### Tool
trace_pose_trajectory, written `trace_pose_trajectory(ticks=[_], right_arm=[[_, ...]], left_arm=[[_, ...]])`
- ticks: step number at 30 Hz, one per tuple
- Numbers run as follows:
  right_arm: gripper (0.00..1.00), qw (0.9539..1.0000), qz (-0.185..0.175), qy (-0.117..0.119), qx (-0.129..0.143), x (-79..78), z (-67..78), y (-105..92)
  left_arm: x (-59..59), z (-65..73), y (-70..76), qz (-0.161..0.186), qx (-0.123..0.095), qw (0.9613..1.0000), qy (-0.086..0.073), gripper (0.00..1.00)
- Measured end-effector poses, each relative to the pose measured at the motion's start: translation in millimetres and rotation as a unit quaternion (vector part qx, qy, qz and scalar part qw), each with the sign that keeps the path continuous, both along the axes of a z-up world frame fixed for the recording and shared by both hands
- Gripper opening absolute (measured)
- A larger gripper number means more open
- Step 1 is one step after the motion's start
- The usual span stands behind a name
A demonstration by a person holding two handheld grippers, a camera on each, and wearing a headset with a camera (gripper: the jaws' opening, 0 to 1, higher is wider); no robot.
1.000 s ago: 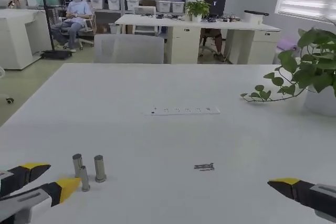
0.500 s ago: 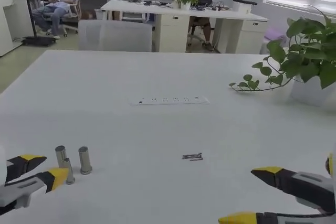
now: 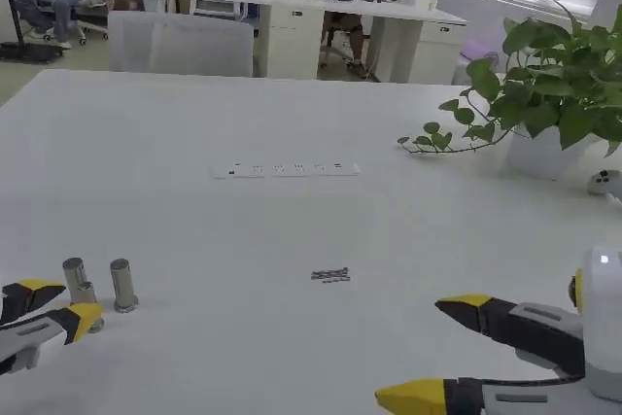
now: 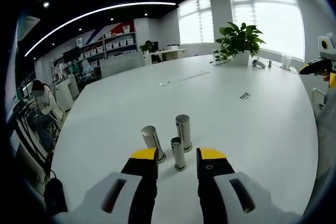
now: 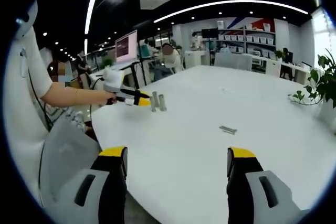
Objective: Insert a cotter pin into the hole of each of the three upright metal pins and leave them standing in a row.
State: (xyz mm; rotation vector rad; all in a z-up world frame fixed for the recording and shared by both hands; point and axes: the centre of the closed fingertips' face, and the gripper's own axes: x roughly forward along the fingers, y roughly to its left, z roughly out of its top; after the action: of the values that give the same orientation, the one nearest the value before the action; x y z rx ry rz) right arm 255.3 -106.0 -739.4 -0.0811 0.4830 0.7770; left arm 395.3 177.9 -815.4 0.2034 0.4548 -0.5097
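- Head view: white pot (image 3: 536, 151) at the far right of the worktop (image 3: 292, 230), holding a leafy plant (image 3: 554, 65). Three metal pins (image 3: 97, 286) upright in a tight cluster at lower left, not in a row. Loose cotter pins (image 3: 330, 275) lying mid-worktop, well apart from them. At the cluster, left gripper (image 3: 63, 300); at lower right, right gripper (image 3: 413, 349).
- Left gripper view: fingers (image 4: 144, 161) spread, pinching nothing, nearest of the metal pins (image 4: 179, 153) just ahead of the gap.
- Right gripper view: fingers (image 5: 113, 161) wide apart above bare worktop, cotter pins (image 5: 228, 129) beyond.
- Against a second ago: right gripper further into the head view, both fingertips showing instead of one. Metal pins and cotter pins unmoved, shifted in frame by the headset alone.
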Motion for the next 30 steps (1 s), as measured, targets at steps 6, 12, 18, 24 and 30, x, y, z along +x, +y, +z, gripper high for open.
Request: trace_pose_trajectory(ticks=[6,12,18,24,30], right_arm=[[0.78,1.0,0.0,0.005,0.0,-0.9,-3.1,0.3],[0.79,0.9998,0.008,0.014,-0.006,-2.8,-9.3,2.0],[0.8,0.9998,0.007,0.017,-0.008,-1.9,-11.6,2.0],[0.82,0.9998,0.004,0.018,-0.011,0.0,-13.3,0.3],[0.82,0.9998,0.004,0.017,-0.013,0.4,-12.5,0.2]], left_arm=[[6.3,-2.8,-3.9,-0.007,0.006,0.9999,-0.004,0.22],[8.6,-7.2,-3.5,-0.013,0.012,0.9998,-0.002,0.14],[10.4,-7.9,-3.3,-0.015,0.004,0.9999,0.002,0.08],[8.7,-7.7,-3.7,-0.02,0.009,0.9998,-0.004,0.07],[4.1,-6.2,-7.7,-0.024,0.017,0.9995,-0.008,0.07]])
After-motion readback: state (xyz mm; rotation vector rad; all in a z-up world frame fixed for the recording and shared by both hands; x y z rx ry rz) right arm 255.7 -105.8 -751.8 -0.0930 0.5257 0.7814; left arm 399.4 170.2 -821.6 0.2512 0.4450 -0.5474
